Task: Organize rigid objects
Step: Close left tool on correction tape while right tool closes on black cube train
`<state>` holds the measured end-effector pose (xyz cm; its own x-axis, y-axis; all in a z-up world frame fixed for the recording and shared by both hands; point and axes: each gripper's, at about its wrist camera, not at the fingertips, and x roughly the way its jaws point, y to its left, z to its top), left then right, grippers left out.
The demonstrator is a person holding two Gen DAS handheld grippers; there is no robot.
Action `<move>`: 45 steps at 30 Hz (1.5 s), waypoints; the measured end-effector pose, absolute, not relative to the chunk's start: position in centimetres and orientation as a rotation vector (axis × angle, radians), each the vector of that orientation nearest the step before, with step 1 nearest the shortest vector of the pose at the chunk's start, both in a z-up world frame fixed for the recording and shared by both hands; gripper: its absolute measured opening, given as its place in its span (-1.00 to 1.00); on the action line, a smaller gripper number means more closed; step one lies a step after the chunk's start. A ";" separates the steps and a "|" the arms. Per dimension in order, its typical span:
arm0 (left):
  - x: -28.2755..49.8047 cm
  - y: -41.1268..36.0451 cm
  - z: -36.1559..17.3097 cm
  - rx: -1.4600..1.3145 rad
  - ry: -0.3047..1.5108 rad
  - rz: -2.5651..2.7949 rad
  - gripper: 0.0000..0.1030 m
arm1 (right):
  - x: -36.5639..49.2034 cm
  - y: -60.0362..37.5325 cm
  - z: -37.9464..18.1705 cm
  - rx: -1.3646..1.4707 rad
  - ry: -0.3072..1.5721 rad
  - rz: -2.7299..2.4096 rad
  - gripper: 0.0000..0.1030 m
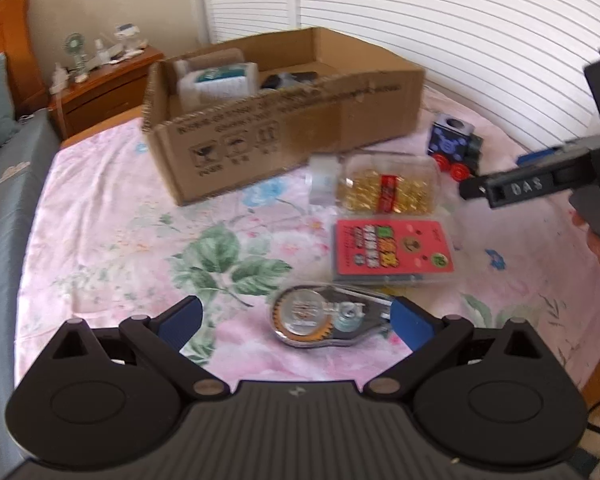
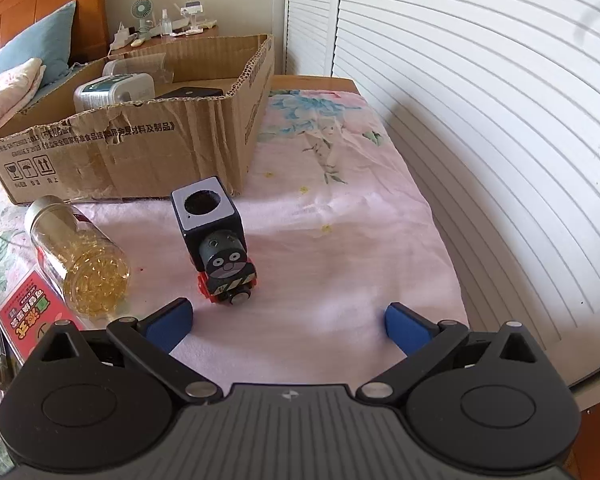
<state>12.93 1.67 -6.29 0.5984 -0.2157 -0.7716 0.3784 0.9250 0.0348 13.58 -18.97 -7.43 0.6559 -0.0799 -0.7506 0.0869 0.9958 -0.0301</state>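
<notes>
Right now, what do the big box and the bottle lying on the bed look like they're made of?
Box: corrugated cardboard, matte brown; fluted torn edges and creases show.
Bottle: clear, glossy, probably plastic, though glass can't be ruled out; the golden capsules inside show through.

I see a bed (image 2: 340,216) covered by a pink floral sheet (image 1: 112,216). Directly on the sheet lie: an open cardboard box (image 1: 284,128); a clear bottle of yellow capsules (image 1: 384,186) on its side, just beside the box; a red-labelled flat case (image 1: 392,250); a correction tape dispenser (image 1: 328,318); and a toy train (image 2: 216,240), upright, near the box corner.
</notes>
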 end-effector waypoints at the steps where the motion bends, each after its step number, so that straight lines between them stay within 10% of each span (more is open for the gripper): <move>1: 12.9 1.5 -6.4 0.207 0.868 -0.365 0.94 | 13.5 -19.0 -7.4 0.009 0.846 -0.094 1.00; 45: 15.2 4.7 -7.8 0.102 0.897 -0.264 0.74 | 13.7 -18.3 -7.6 -0.032 0.813 -0.019 1.00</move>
<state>15.15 4.71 -7.80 0.5938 -0.1844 -0.7832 0.2695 0.9627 -0.0223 13.65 -18.30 -7.56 0.6871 -0.0291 -0.7260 0.0047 0.9994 -0.0357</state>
